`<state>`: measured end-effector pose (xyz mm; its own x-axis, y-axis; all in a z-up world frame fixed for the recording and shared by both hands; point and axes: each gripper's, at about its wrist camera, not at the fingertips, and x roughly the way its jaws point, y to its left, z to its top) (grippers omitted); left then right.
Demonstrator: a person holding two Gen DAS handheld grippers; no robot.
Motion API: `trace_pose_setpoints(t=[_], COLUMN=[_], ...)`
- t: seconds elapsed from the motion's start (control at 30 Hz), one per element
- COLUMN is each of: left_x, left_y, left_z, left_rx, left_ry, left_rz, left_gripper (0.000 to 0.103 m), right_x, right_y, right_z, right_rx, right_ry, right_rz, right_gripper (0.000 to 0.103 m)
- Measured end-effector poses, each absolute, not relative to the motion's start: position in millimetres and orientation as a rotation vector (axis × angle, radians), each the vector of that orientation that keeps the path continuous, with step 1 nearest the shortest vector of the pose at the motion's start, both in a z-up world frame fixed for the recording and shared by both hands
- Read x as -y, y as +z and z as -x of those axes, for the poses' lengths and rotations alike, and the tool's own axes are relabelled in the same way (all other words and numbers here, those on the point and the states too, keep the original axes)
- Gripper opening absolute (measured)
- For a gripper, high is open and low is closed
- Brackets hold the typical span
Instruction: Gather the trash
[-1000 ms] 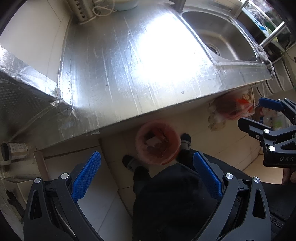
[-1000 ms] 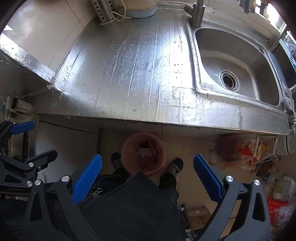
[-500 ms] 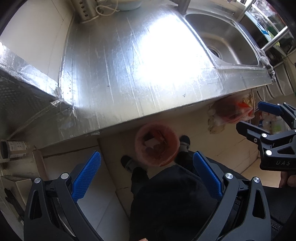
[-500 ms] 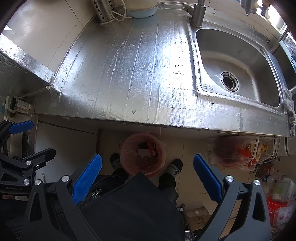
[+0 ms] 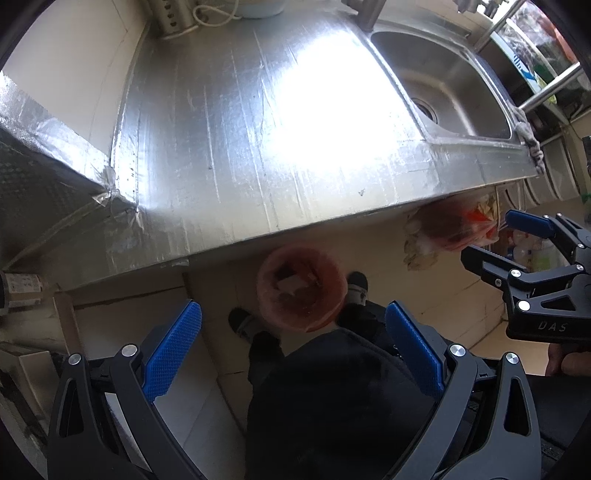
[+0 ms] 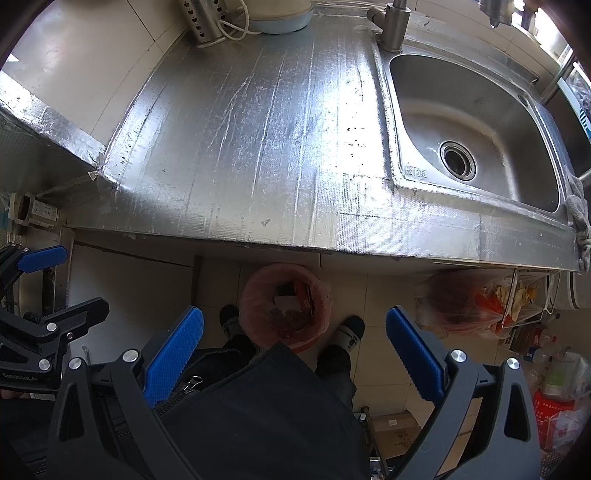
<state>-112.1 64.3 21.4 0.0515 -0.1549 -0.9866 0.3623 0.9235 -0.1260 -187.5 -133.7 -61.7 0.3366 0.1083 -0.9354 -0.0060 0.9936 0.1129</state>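
Note:
A bin lined with a pink bag [image 6: 284,306] stands on the floor between the person's feet, below the counter's front edge; scraps of trash lie inside. It also shows in the left wrist view [image 5: 301,288]. My left gripper [image 5: 293,347] is open and empty, held above the floor in front of the counter. My right gripper [image 6: 295,350] is open and empty at about the same height. Each gripper shows at the edge of the other's view. The foil-covered counter [image 6: 258,147] bears no loose trash that I can see.
A steel sink [image 6: 469,122] with a tap [image 6: 395,22] is set in the counter's right. A metal utensil holder [image 6: 203,18] and a pale blue bowl [image 6: 280,18] stand at the back. A full plastic bag [image 6: 465,302] hangs under the counter's right end. Bottles and boxes crowd the floor at right.
Both grippers have drifted slightly; the views have shifted a little toward the counter. Both stay open and empty.

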Motion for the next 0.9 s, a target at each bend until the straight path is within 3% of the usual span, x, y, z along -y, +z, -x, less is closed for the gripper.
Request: trace_pose_setpoints(t=[0.9], left_x=[-74], left_y=[21], left_z=[101], left_rx=[-1.474], left_ry=[-0.358], left_rz=[-0.071], left_gripper=[0.097], right_x=[137], right_y=[-65], right_z=[184], right_rx=[-1.228], right_ry=[0.073], right_rz=[-0.093], right_gripper=[0.098])
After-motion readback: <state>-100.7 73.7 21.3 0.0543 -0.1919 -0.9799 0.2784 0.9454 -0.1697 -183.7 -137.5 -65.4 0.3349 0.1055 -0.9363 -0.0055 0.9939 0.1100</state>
